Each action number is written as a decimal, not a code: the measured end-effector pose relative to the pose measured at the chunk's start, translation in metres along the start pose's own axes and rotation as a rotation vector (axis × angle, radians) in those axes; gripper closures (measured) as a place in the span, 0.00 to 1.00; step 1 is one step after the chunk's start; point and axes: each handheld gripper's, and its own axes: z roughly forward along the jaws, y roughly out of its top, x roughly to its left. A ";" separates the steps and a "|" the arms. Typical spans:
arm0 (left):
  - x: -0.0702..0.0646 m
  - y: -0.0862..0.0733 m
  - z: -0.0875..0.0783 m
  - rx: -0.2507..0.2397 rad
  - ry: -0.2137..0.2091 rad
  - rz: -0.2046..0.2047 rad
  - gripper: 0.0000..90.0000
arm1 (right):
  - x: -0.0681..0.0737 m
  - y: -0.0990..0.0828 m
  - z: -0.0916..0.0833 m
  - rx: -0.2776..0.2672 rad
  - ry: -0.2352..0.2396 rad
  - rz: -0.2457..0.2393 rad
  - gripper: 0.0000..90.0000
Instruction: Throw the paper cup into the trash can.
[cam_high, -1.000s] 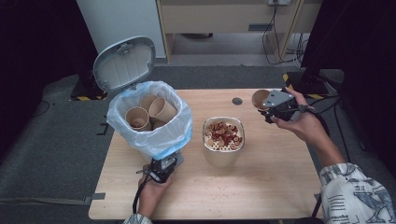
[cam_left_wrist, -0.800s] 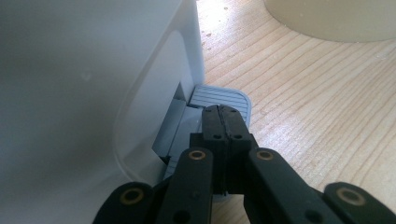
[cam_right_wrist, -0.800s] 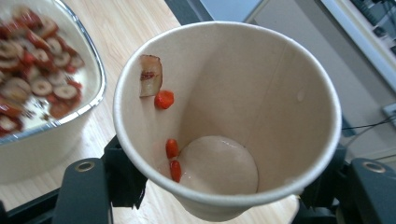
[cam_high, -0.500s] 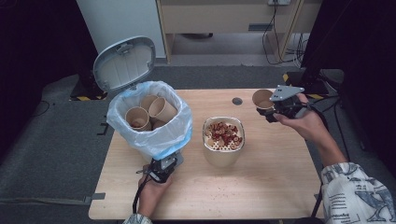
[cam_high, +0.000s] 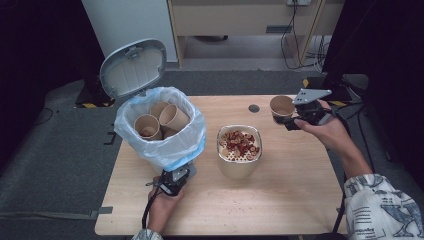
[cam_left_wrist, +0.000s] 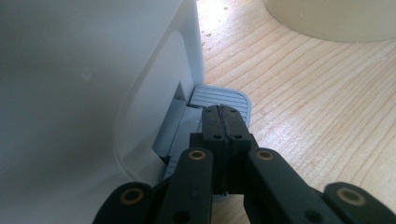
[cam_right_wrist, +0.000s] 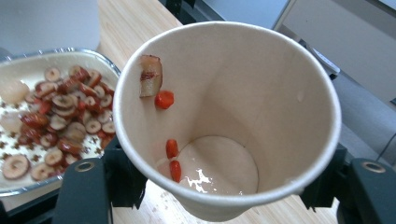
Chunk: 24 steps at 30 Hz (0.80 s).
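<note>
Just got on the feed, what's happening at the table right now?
The right gripper holds a paper cup above the table, a few fruit bits stuck inside. The left gripper, jaws shut, presses the pedal of the bin, whose lid stands open. A strainer bowl of fruit slices sits between.

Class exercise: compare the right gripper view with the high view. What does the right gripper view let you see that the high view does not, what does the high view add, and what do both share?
Right gripper view alone: the inside of the paper cup, with red bits and a dried slice stuck to its wall and some liquid at the bottom.

High view alone: the lined bin holding used cups, its lid open, and the left gripper at its base.

Both: the right gripper holding the paper cup, the strainer bowl of dried slices, and the table.
</note>
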 end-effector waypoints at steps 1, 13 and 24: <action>0.000 0.000 0.000 0.000 0.000 0.000 0.99 | 0.000 0.001 -0.001 -0.008 0.008 0.014 0.35; 0.000 0.000 0.000 0.001 0.000 0.001 0.99 | -0.005 0.003 -0.005 -0.046 0.033 0.077 0.35; 0.000 0.000 0.000 0.001 0.001 0.001 0.99 | -0.006 0.006 -0.009 -0.062 0.044 0.110 0.35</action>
